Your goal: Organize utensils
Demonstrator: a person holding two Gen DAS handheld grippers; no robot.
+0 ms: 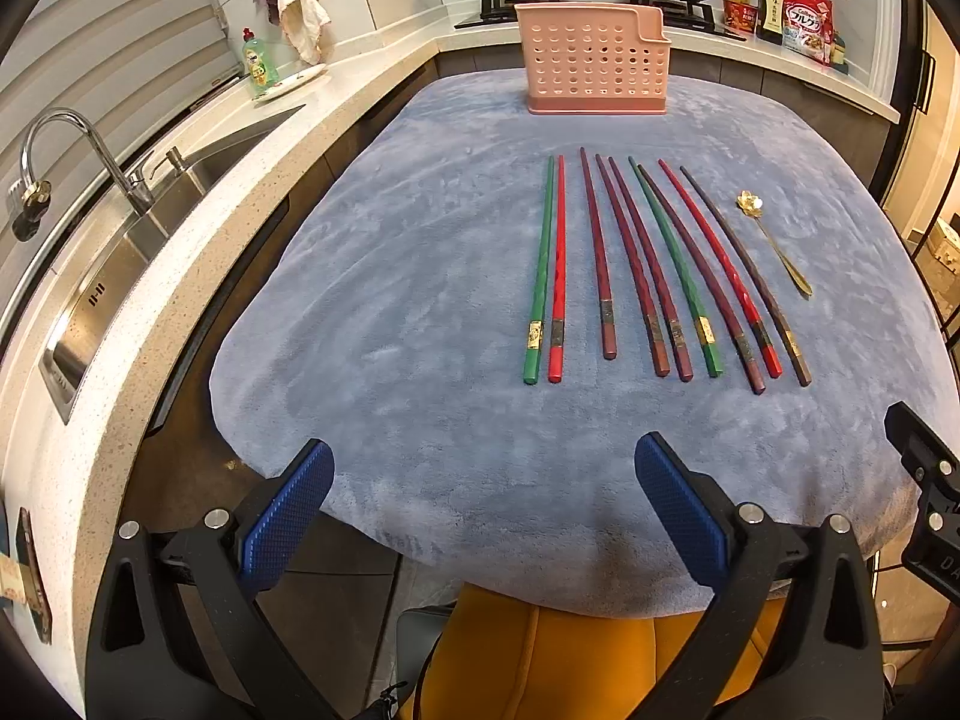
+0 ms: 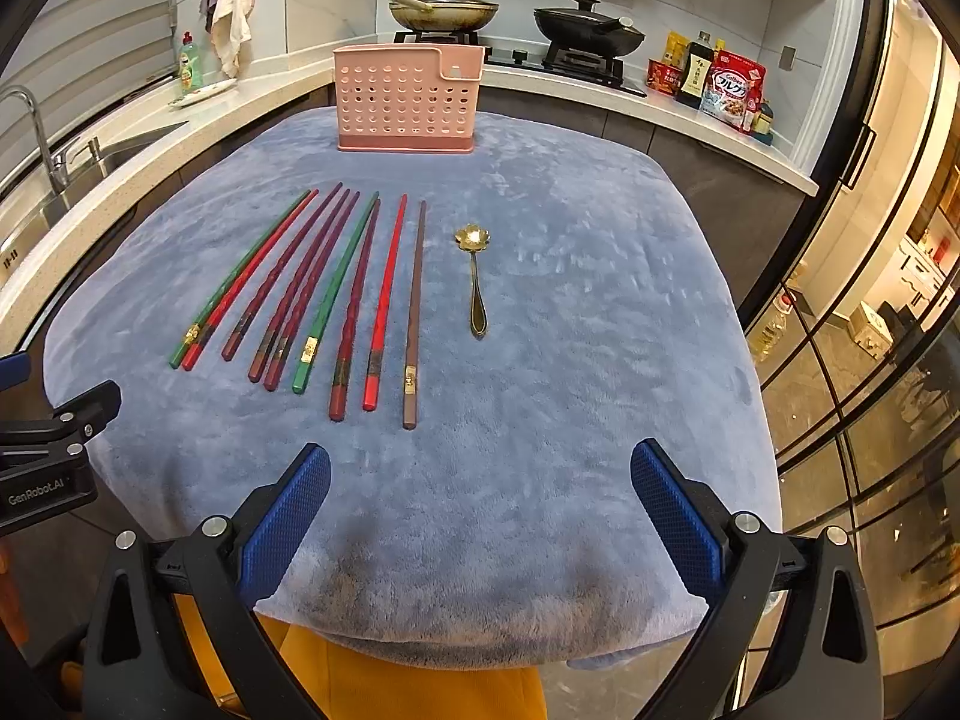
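Several chopsticks (image 1: 636, 264) in green, red, maroon and brown lie side by side on a blue cloth (image 1: 420, 312); they also show in the right wrist view (image 2: 336, 288). A gold flower-shaped spoon (image 1: 774, 243) lies to their right, also in the right wrist view (image 2: 474, 276). A pink perforated utensil holder (image 1: 594, 60) stands upright at the cloth's far end, also in the right wrist view (image 2: 408, 99). My left gripper (image 1: 483, 510) is open and empty above the cloth's near edge. My right gripper (image 2: 480, 510) is open and empty, to the right of the left one.
A sink with faucet (image 1: 90, 168) and a dish soap bottle (image 1: 259, 60) line the counter on the left. Two pans (image 2: 444, 9) sit on the stove behind the holder. Food packages (image 2: 732, 87) stand at the back right. Glass cabinet doors (image 2: 852, 360) are on the right.
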